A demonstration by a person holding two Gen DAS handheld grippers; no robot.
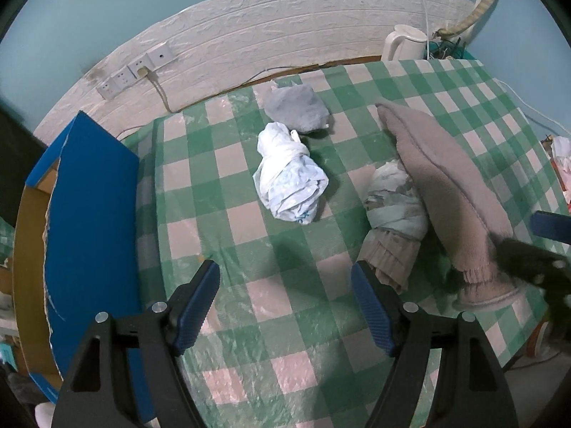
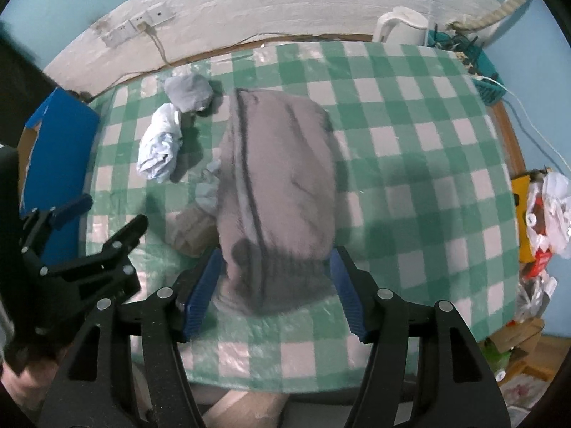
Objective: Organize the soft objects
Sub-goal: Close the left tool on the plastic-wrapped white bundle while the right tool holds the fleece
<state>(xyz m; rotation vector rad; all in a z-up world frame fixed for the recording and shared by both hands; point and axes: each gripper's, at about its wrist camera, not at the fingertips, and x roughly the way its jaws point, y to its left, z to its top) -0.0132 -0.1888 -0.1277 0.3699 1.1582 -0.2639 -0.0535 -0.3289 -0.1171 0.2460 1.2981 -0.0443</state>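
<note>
A long grey fleece garment (image 2: 278,192) lies on the green checked tablecloth (image 2: 410,164); it also shows in the left wrist view (image 1: 446,185). My right gripper (image 2: 274,285) is open with its jaws on either side of the garment's near end. My left gripper (image 1: 285,306) is open and empty above the cloth. A white knotted bundle (image 1: 289,174), a grey bundle (image 1: 296,108) and a pale blue bundle with beige pleated fabric (image 1: 392,221) lie on the cloth. The left gripper also shows in the right wrist view (image 2: 107,228).
A blue cardboard box (image 1: 89,221) stands open at the table's left edge. A white kettle (image 1: 405,44) and a teal basket (image 2: 485,67) stand at the back right. Wall sockets (image 1: 135,71) with cables are behind. Bags and clutter (image 2: 546,214) sit right of the table.
</note>
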